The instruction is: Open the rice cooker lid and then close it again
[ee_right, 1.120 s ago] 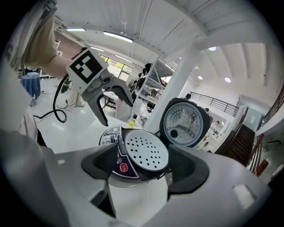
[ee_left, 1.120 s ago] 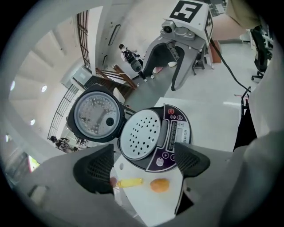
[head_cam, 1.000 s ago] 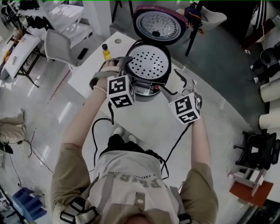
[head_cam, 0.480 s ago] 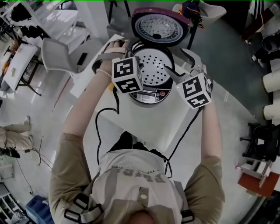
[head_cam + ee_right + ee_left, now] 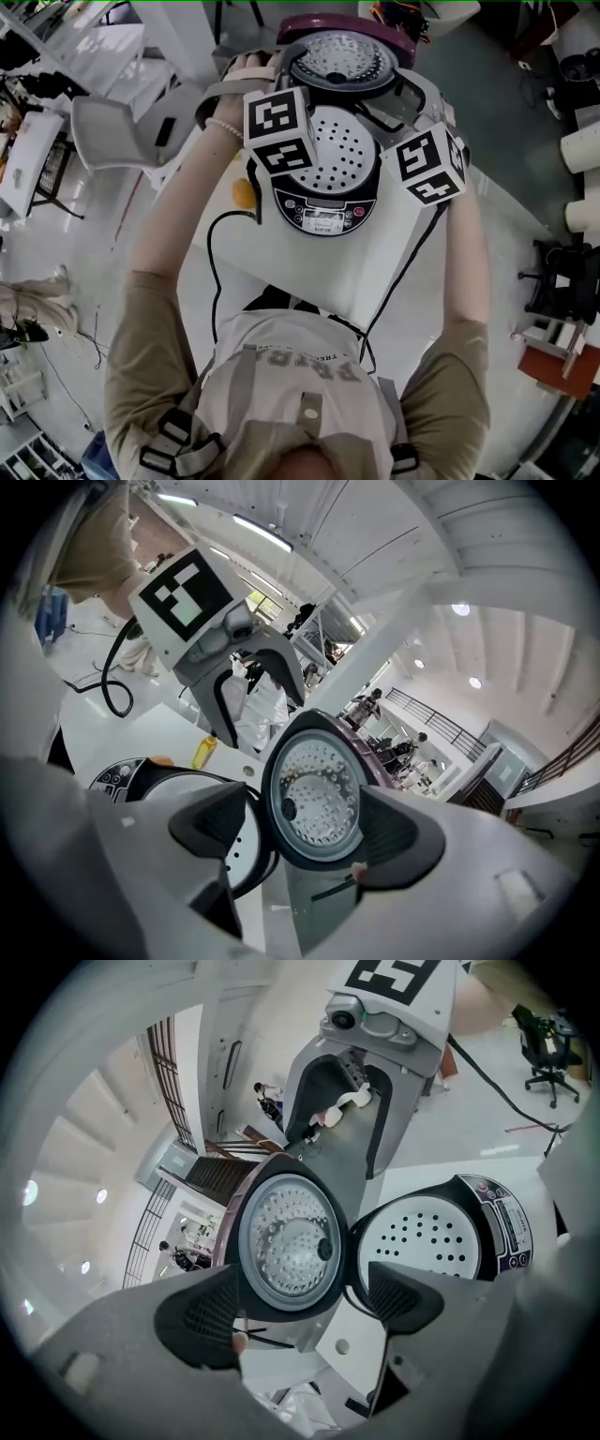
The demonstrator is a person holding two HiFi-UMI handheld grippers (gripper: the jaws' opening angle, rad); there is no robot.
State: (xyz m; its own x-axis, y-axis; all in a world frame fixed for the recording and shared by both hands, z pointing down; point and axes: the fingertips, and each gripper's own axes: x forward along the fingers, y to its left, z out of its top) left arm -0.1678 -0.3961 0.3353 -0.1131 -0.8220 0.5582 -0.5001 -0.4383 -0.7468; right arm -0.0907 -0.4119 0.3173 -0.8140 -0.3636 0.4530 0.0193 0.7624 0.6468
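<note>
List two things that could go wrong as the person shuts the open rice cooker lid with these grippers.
1. The left gripper and right gripper are both open, reaching at the raised lid. Their fingers might slip on its rounded rim, letting it slam onto the cooker.
2. The yellow bottle sits close beside the cooker, below the left arm. A downward sweep could knock it over.

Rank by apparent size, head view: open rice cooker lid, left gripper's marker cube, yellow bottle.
1. open lid, largest.
2. left marker cube; it sits nearer the camera, so it looks inflated.
3. yellow bottle, smallest, only partly showing.
</note>
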